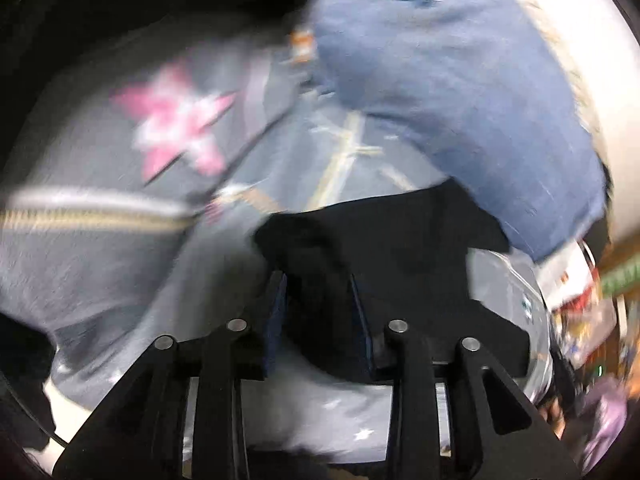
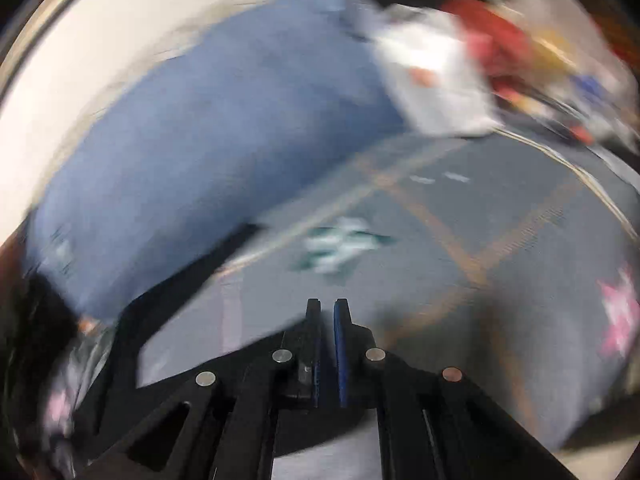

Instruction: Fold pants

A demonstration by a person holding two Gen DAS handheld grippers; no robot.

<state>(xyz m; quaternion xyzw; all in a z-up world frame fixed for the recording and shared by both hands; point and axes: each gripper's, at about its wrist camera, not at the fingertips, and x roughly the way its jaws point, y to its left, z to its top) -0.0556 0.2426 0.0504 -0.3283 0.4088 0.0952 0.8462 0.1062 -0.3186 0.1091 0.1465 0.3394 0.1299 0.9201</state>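
Now both claws hang over the bedspread, the pants ahead of them.
My left gripper (image 1: 320, 300) is parted over black cloth, my right gripper (image 2: 327, 320) nearly closed and empty; the blue pants (image 2: 192, 152) lie up-left of it, running diagonally.

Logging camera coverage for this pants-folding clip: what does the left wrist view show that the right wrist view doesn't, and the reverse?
Only the left wrist view: the left gripper, jaws apart, with black fabric between and beyond its fingers, and a zipper.

Only the right wrist view: the right gripper, shut with nothing visibly held, a blurred green star print, and a white packet.

Both: the blue jeans, the grey star-print cover with tan lines, and a pink star.
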